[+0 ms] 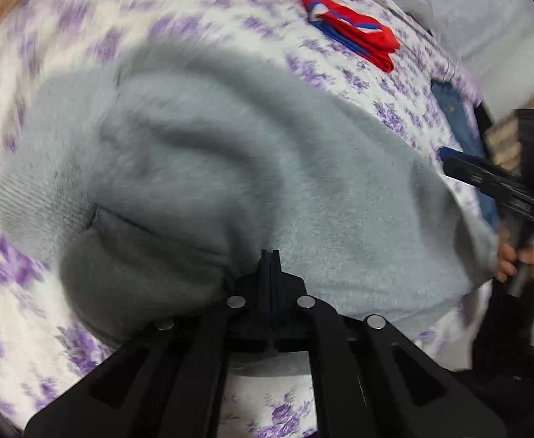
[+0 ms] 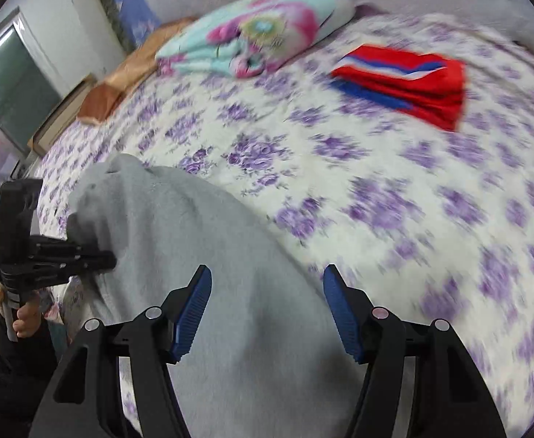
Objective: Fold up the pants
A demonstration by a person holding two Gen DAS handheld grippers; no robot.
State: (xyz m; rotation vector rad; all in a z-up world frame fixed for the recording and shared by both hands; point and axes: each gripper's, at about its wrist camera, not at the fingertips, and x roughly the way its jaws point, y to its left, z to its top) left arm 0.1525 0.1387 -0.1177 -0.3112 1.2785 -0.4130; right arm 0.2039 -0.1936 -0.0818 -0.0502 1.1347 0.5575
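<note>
Two views, taken in turn. From the left wrist camera, the left gripper [image 1: 270, 255] has its jaws pressed together, and grey cloth seems pinched at their tips, though blur leaves the hold itself uncertain; the grey pants [image 1: 201, 168] lie bunched and ridged on the floral bedspread [image 1: 358, 84], with the right gripper [image 1: 449, 158] reaching in at their far right edge and a folded red and blue garment [image 1: 354, 33] lying well apart beyond. From the right wrist camera, the right gripper [image 2: 263, 306] stands wide with nothing between its blue pads [image 2: 194, 310], hovering above the pants [image 2: 201, 255], while the left gripper [image 2: 99, 257] touches their upper left part; a bright flowered pillow [image 2: 259, 36] rests near the head of the bed. To do this step well, I judge the free claw should take a matching edge so both ends lift level and the fold lands flat. No containers appear in either view
</note>
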